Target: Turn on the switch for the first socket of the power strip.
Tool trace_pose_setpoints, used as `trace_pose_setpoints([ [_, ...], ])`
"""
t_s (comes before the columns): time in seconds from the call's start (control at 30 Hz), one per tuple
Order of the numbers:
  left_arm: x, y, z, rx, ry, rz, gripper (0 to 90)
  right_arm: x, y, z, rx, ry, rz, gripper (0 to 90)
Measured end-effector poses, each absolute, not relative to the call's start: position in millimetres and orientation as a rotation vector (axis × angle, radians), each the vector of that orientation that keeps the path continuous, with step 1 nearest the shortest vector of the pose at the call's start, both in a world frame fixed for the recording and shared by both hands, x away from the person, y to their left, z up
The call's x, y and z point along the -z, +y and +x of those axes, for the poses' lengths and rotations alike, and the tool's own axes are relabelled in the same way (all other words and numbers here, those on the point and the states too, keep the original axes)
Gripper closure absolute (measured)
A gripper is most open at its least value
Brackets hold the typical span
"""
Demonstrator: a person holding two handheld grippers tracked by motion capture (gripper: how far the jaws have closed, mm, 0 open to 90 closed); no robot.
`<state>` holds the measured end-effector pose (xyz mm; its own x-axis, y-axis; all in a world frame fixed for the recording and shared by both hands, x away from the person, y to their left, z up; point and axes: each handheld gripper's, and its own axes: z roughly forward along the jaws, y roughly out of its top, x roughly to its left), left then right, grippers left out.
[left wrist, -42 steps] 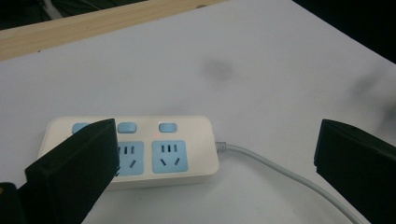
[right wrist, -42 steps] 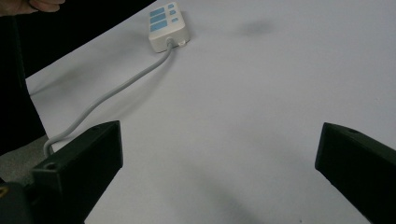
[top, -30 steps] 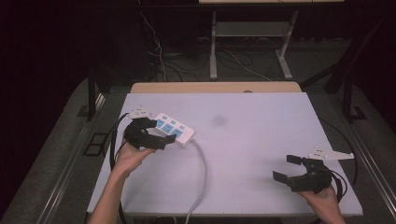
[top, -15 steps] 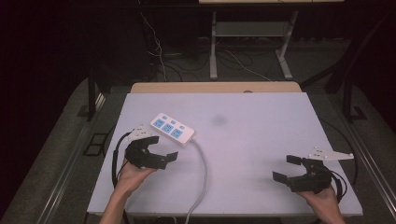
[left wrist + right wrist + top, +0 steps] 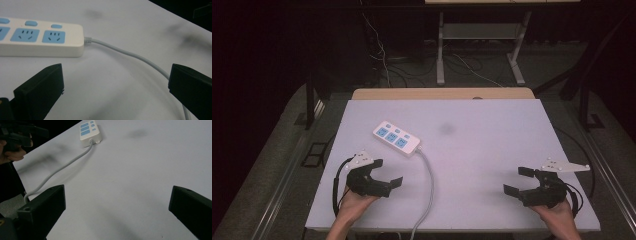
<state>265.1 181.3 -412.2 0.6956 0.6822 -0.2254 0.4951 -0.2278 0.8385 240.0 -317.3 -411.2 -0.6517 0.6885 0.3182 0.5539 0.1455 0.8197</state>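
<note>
Both jaws spread wide, empty: left gripper [image 5: 387, 178] near-left just short of the power strip [image 5: 397, 138] at far-left of the table [image 5: 492, 150], right gripper [image 5: 518, 181] well apart near-right; risk: left jaw could snag the cord [image 5: 429, 180] and drag the strip.

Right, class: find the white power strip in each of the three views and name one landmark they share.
High view: power strip left of the table's centre, beyond the left gripper.
Left gripper view: upper left, above the left jaw.
Right gripper view: top, left of centre.
Shared landmark: its grey cord.
</note>
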Motion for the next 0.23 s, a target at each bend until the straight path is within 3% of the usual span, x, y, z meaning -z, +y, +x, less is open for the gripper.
trace_pose_setpoints([
  [0.23, 420.9, 181.3, 257.7, -0.212, 0.913, 1.909, 0.0, 411.4, -317.5, 239.9, -1.53, 2.272, 1.243, 0.4],
])
